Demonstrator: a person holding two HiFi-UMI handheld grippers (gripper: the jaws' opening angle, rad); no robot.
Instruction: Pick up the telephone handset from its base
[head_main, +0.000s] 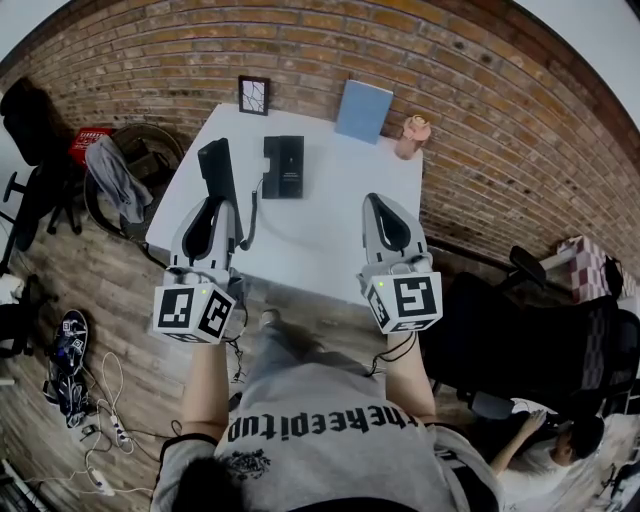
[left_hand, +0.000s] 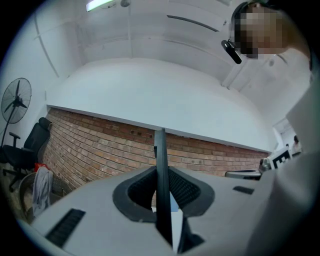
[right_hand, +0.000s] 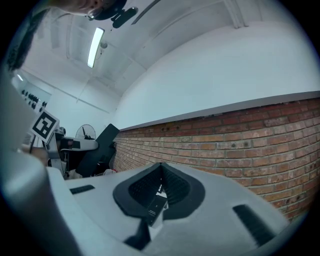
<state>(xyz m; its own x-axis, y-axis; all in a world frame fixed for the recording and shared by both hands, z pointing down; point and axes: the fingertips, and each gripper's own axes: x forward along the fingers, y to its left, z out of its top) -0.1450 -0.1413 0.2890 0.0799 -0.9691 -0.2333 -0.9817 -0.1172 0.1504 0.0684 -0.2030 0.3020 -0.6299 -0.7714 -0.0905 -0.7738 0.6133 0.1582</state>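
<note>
My left gripper (head_main: 222, 207) is shut on the black telephone handset (head_main: 218, 178) and holds it upright above the white table's (head_main: 330, 235) left side. The handset's cord (head_main: 252, 212) curls back to the black base (head_main: 284, 166), which lies flat farther back on the table. In the left gripper view the handset (left_hand: 161, 170) stands edge-on, pinched between the pads. My right gripper (head_main: 382, 203) hovers over the table's right part, shut with nothing in it. From the right gripper view the handset (right_hand: 100, 145) shows as a dark slab at the left.
A small picture frame (head_main: 254, 95), a blue book (head_main: 363, 110) and a small figurine (head_main: 412, 135) stand along the table's back edge by the brick wall. A fan (head_main: 140, 150) and draped cloth sit left of the table. Black office chairs (head_main: 520, 340) stand at right.
</note>
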